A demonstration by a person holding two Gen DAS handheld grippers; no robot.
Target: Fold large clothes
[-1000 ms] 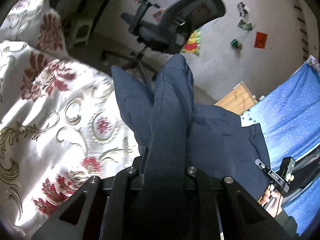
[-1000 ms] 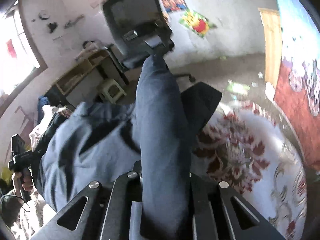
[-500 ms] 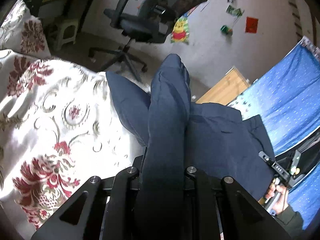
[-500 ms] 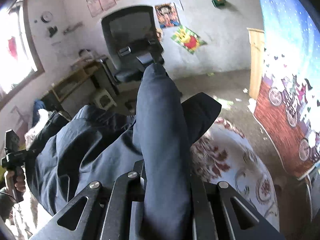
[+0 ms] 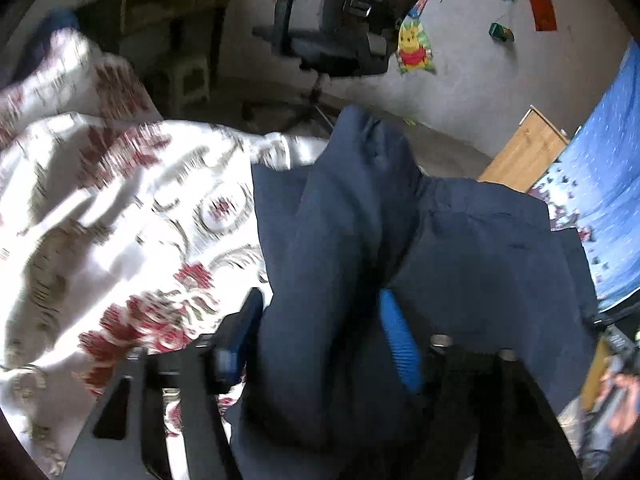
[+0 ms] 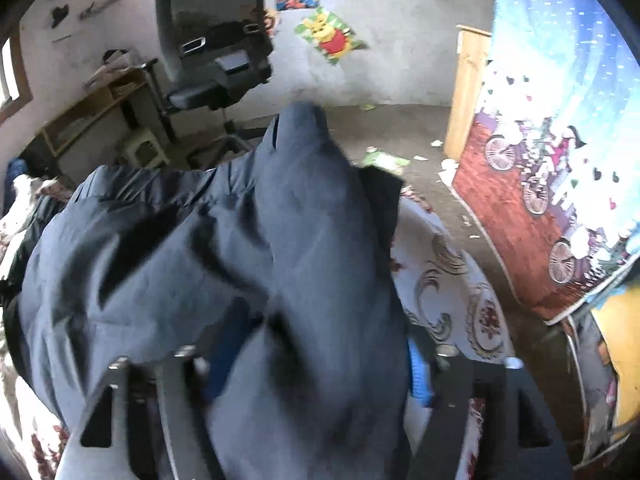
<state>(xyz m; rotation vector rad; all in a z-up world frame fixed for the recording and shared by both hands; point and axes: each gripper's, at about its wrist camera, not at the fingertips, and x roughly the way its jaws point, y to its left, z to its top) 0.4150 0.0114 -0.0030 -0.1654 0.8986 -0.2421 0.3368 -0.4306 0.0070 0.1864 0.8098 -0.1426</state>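
The left gripper (image 5: 320,328) has its jaws spread wide, with the dark blue garment (image 5: 460,248) bunched loosely between them. The right gripper (image 6: 320,344) also stands wide open around a fold. The garment lies on the flowered bedspread (image 5: 120,208). An office chair (image 6: 216,60) stands behind.

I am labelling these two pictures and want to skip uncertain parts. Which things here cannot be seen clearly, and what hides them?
- Left view: the right fingers show one blue pad; the dark blue garment covers the rest.
- Left view: the floral bedcover pattern is motion-blurred.
- Left view: the person's hand at the lower right edge is cut off and blurred.
- Right view: the garment drapes over both fingers; only a blue pad peeks out.
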